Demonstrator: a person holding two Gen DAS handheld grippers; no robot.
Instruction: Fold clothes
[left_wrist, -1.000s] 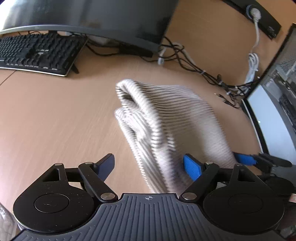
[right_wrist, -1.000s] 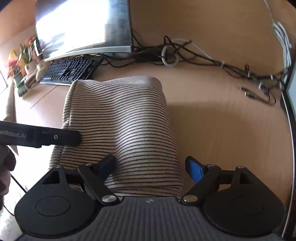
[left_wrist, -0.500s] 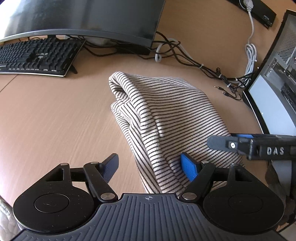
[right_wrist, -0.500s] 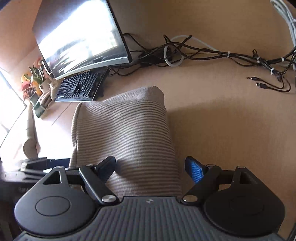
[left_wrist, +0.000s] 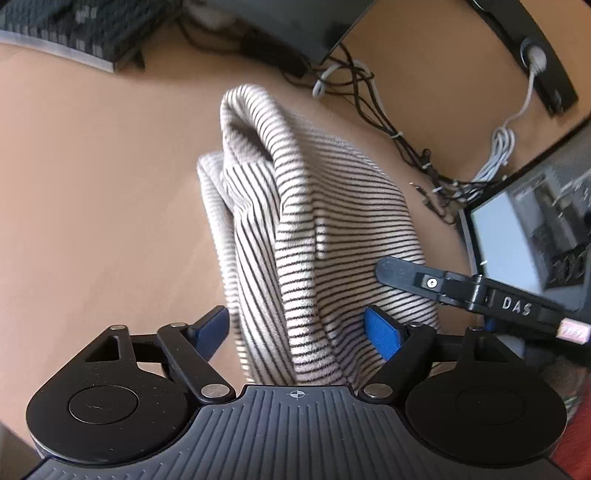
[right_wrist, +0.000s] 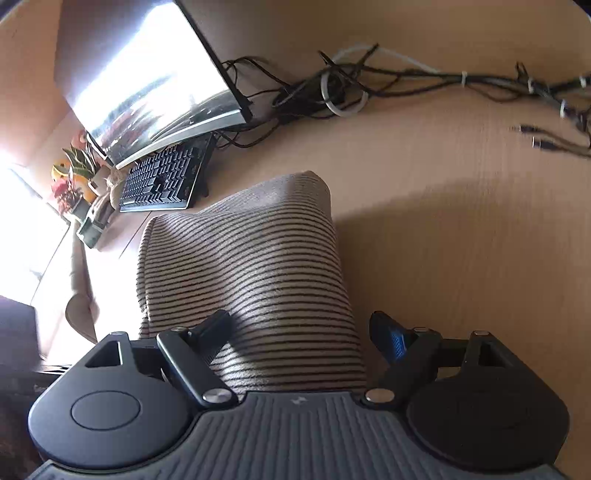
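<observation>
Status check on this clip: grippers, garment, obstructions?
Left gripper and right gripper open, straddling the striped sweater. Sweater bunched on the desk. Cables behind, apart.

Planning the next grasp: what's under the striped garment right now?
The striped garment lies folded on the wooden desk, its own layers stacked beneath the top one. Whether anything else lies under it cannot be seen; the cloth covers that area.

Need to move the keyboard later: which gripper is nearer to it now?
Left. The left gripper sits on the keyboard side of the striped garment; the right gripper works at the garment's far side.
</observation>
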